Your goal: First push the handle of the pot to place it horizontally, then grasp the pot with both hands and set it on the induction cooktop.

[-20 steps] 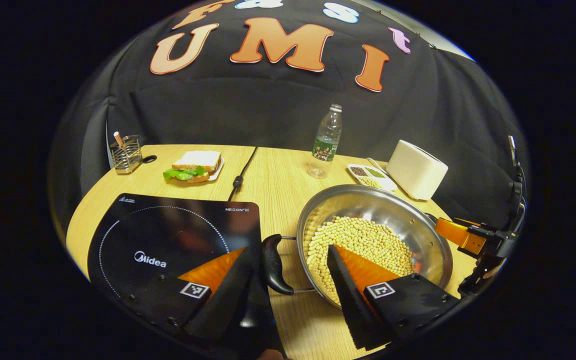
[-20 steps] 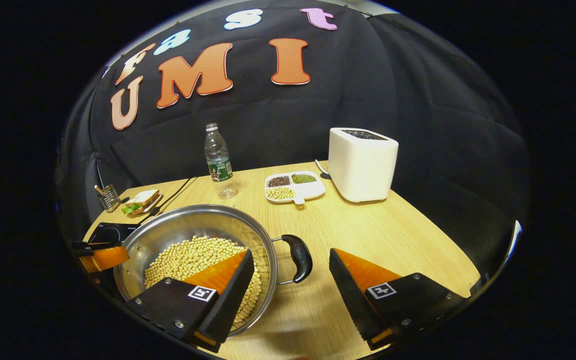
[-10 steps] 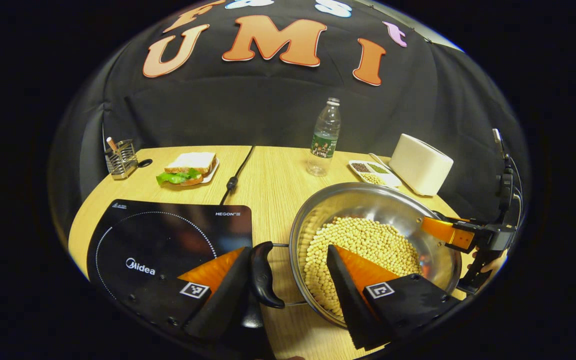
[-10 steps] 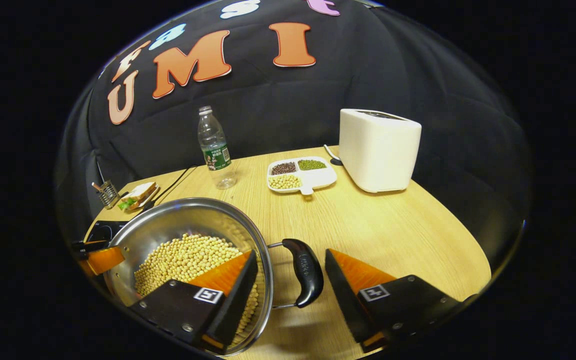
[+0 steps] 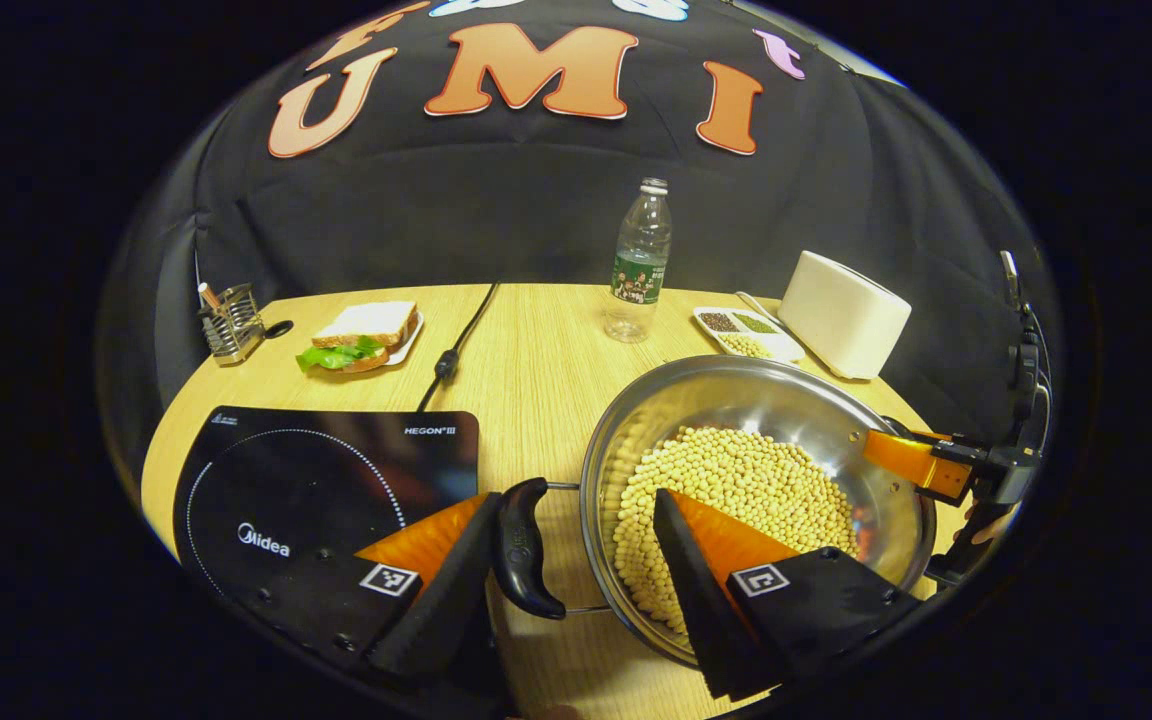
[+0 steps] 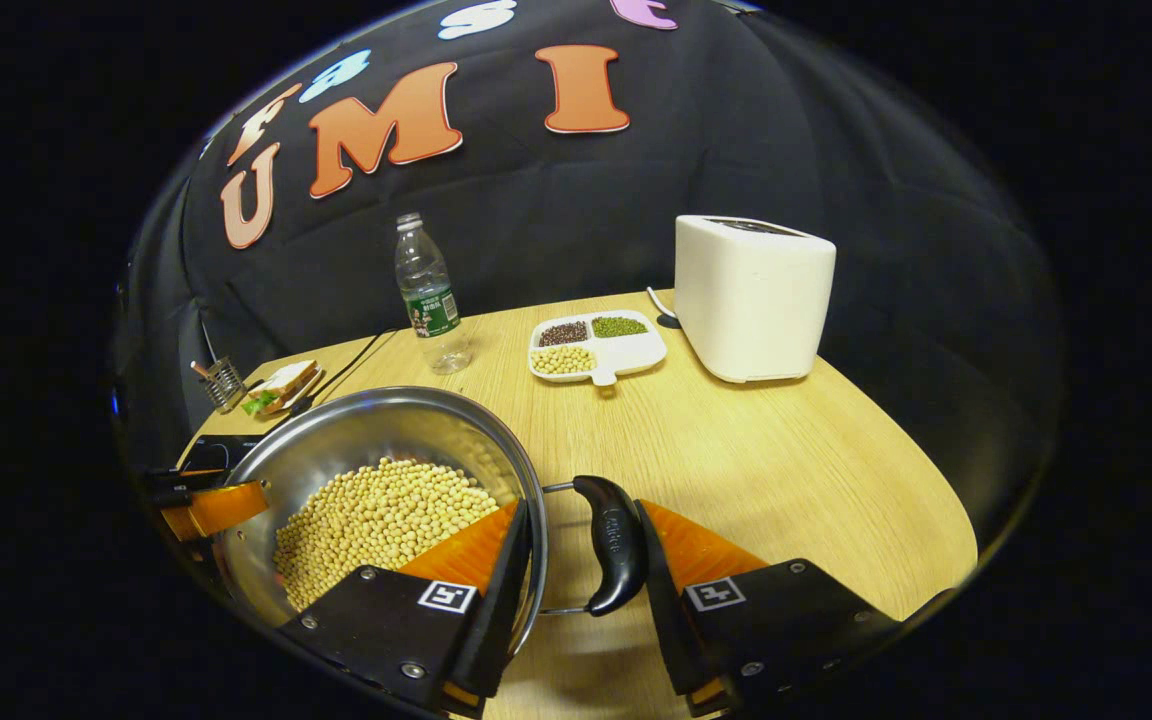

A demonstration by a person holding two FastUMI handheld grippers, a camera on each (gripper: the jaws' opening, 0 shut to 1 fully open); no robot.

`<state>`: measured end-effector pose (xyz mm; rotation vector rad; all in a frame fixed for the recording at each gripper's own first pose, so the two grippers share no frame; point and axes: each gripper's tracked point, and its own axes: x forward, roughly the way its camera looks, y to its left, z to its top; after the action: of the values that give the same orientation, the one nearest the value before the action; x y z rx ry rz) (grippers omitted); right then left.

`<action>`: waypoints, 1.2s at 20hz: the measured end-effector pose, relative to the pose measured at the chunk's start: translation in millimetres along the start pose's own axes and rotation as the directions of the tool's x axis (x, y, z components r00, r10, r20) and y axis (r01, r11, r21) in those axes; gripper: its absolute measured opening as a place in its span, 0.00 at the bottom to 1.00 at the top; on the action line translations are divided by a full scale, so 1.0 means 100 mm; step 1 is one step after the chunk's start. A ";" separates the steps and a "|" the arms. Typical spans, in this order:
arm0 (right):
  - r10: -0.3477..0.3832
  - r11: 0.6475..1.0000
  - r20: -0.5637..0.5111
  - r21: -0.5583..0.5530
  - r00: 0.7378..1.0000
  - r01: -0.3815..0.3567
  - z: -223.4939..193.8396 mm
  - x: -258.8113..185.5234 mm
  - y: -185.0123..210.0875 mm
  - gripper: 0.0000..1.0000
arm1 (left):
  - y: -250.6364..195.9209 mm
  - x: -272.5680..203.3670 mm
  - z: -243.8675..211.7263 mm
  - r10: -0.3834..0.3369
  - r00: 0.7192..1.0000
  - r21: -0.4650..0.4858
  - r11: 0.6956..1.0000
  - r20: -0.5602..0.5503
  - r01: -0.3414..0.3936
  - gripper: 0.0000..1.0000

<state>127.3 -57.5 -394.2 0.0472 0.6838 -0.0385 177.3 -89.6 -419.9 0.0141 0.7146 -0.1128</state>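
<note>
Left claw [image 5: 576,575]: two wedge-shaped fingers on black angular mounts at the bottom of the frame, each mount bearing a small square black-and-white marker and round screw heads. Right claw [image 6: 581,590]: the same wedge fingers, markers and screws; seen far right in the left gripper view, it carries black cabling.

A: What colours sit around the shiny silver steel pot [image 6: 336,450]?
B: Pale yellow soybeans [image 6: 376,515] inside it, glossy black side handles [image 6: 614,543], light wood-grain table [image 6: 786,470] beneath.
A: And left of the pot?
B: A black glass induction cooktop [image 5: 316,480] with a white dotted ring.
</note>
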 end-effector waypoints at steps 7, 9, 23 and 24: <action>-0.009 1.000 -0.005 0.011 1.000 0.009 -0.01 -0.03 -0.04 0.63 | 0.10 0.10 -0.03 0.034 0.999 -0.016 0.999 -0.030 -0.034 0.74; -0.016 1.000 -0.014 0.025 1.000 0.017 -0.02 -0.05 -0.05 0.61 | 0.09 0.08 -0.01 0.028 0.999 -0.001 1.000 -0.035 -0.028 0.67; -0.037 0.994 -0.006 0.105 0.999 0.037 0.07 -0.43 -0.05 0.50 | -0.03 -0.17 0.02 -0.009 0.997 -0.062 0.998 -0.074 0.005 0.52; -0.032 0.994 0.001 0.109 0.999 0.032 0.09 -0.48 -0.03 0.46 | -0.03 -0.23 0.07 -0.007 0.998 -0.061 0.998 -0.067 0.003 0.51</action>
<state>95.3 -60.2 -356.6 0.1411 0.6796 -0.1069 163.9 -90.2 -399.5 -0.0418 0.7847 -0.0956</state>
